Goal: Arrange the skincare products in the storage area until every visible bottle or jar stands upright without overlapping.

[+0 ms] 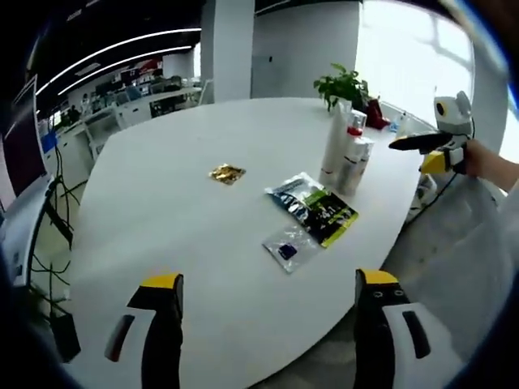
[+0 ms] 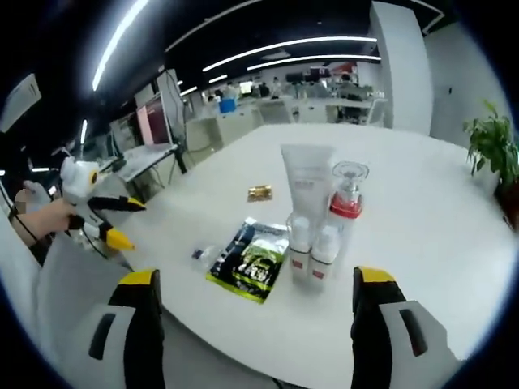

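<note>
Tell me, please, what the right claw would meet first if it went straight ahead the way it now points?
Probably the two small white bottles at the front of the standing cluster, between the open right claw jaws' line; the white tube and red-collared pump bottle stand behind them. Depth is uncertain.

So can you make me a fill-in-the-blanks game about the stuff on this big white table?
1. The tall white tube stands ____ on the table, not lying down.
2. The clear-topped bottle beside the tube has a ____ collar.
3. The black-and-green packet lies ____ on the table.
4. The jaws of the right gripper are ____, holding nothing.

Missing words: upright; red; flat; open
</note>
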`<state>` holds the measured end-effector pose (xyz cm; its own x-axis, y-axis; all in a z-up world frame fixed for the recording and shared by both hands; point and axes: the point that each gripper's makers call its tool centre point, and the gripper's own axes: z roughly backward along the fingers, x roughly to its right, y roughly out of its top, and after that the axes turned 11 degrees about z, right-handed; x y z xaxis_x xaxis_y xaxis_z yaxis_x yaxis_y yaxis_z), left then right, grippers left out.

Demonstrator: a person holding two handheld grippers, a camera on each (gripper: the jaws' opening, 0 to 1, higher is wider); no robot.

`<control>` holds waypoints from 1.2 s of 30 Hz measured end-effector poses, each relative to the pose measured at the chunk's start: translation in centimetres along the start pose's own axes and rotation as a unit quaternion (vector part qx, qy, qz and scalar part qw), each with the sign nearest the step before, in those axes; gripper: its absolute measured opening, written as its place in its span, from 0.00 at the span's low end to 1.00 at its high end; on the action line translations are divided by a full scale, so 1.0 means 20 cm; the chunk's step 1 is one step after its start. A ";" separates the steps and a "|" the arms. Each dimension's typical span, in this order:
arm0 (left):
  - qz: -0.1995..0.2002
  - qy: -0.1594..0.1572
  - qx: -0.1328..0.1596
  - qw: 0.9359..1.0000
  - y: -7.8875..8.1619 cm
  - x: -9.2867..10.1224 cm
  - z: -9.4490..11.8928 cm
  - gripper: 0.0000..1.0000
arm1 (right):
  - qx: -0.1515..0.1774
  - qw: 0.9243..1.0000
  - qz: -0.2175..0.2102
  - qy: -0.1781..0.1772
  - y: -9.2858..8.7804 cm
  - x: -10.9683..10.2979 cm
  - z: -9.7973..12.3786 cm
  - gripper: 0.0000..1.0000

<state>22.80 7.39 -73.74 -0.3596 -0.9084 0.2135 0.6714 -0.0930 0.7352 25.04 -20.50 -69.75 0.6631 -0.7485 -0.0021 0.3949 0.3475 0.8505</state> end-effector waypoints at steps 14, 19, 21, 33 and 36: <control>0.032 0.002 0.008 0.999 -0.03 -0.01 0.02 0.92 | 0.031 0.997 -0.060 -0.027 -0.01 0.13 0.09 1.00; 0.036 0.002 0.005 0.999 -0.05 -0.01 -0.01 0.94 | 0.014 0.998 -0.052 -0.029 -0.04 0.11 0.07 1.00; 0.031 0.004 -0.004 1.000 -0.07 -0.01 -0.01 0.94 | 0.016 0.998 -0.047 -0.025 -0.03 0.10 0.06 1.00; 0.024 0.005 -0.019 1.000 -0.08 -0.03 -0.03 0.93 | 0.003 0.999 -0.046 -0.028 -0.07 0.11 0.06 0.99; 0.023 0.004 -0.028 0.999 -0.08 -0.04 -0.04 0.94 | -0.013 0.999 -0.016 -0.030 -0.09 0.10 0.05 0.99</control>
<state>22.51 7.87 -75.71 -0.3215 -0.9158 0.2409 0.7221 -0.0725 0.6880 24.96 -23.24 -70.81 0.6108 -0.7918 0.0039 0.4317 0.3371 0.8367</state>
